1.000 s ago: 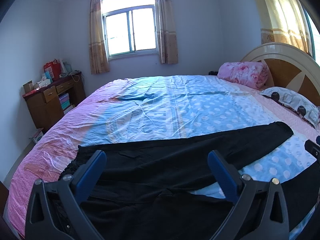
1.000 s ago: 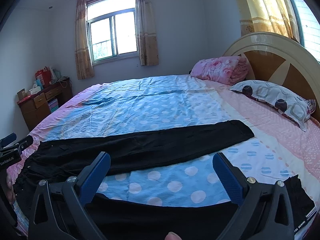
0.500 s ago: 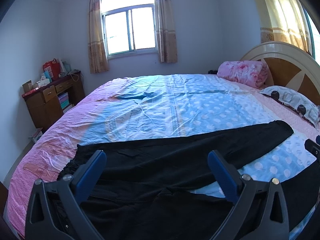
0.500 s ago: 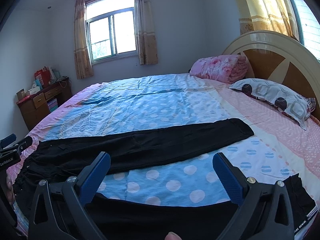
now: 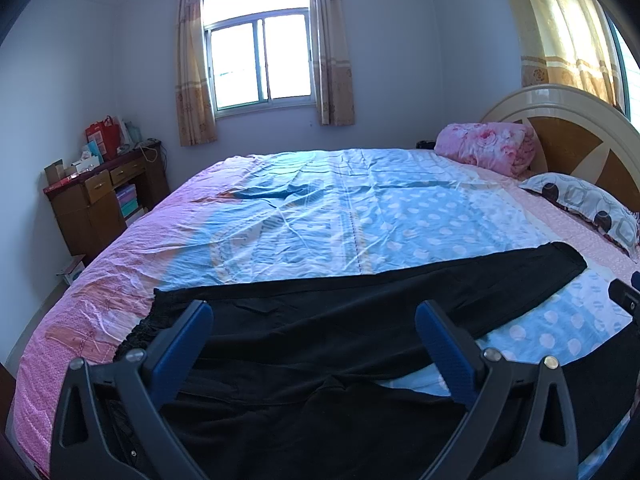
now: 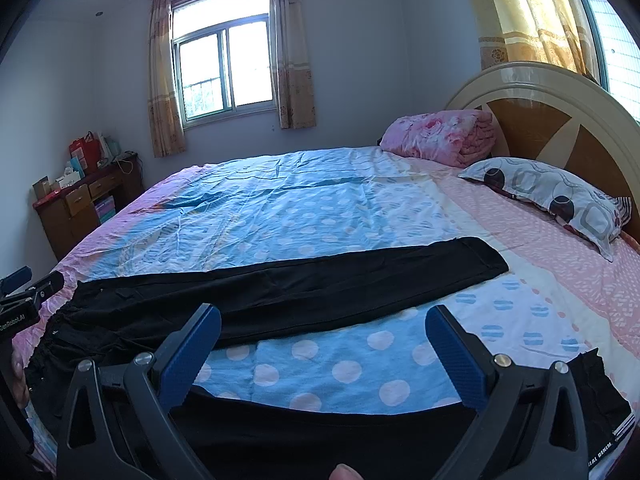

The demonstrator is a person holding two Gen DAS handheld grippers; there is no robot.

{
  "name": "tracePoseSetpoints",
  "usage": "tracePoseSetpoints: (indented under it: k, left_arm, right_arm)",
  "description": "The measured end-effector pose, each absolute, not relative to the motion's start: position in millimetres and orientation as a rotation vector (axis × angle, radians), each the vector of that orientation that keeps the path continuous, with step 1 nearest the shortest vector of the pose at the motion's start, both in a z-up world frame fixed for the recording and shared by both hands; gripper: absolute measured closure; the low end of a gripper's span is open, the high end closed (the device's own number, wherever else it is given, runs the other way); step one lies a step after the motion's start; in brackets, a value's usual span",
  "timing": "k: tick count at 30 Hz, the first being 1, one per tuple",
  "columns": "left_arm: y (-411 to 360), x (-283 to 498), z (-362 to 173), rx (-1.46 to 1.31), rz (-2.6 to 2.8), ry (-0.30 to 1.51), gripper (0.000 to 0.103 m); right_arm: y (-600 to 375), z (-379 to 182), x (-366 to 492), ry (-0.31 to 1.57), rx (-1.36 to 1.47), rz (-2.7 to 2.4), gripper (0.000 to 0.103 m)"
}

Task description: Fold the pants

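Black pants (image 5: 340,320) lie spread flat on the bed, waist at the left, legs apart and running right. The far leg (image 6: 320,284) ends near the pillow side. The near leg (image 6: 320,436) lies along the front edge, its hem with a white label at the right. My left gripper (image 5: 312,320) is open, above the waist and crotch area. My right gripper (image 6: 322,324) is open, above the gap between the two legs. Neither touches the cloth.
The bed (image 5: 340,208) has a blue polka-dot and pink sheet. A folded pink quilt (image 6: 440,136) and a patterned pillow (image 6: 552,196) lie by the headboard (image 6: 560,120) at the right. A wooden desk (image 5: 100,200) stands at the far left. The left gripper also shows in the right wrist view (image 6: 28,292).
Both views have tilted or risen slightly, so the pants sit a little lower in frame. Both grippers stay open. The pants have not moved.
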State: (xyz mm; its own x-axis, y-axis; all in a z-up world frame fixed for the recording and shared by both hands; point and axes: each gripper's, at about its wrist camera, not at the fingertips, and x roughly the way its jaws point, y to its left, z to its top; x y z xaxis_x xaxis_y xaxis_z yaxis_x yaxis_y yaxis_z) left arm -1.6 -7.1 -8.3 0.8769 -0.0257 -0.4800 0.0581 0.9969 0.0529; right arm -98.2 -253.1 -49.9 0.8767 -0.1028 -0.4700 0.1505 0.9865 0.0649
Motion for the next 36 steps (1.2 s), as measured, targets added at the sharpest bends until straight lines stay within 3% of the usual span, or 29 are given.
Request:
tracePoseSetpoints:
  k: [36]
  left_arm:
    - [11,3,-8,0.057,-0.050,0.506,0.000]
  right_arm:
    - [-251,-42,-100,0.473,0.100,-0.123,0.001]
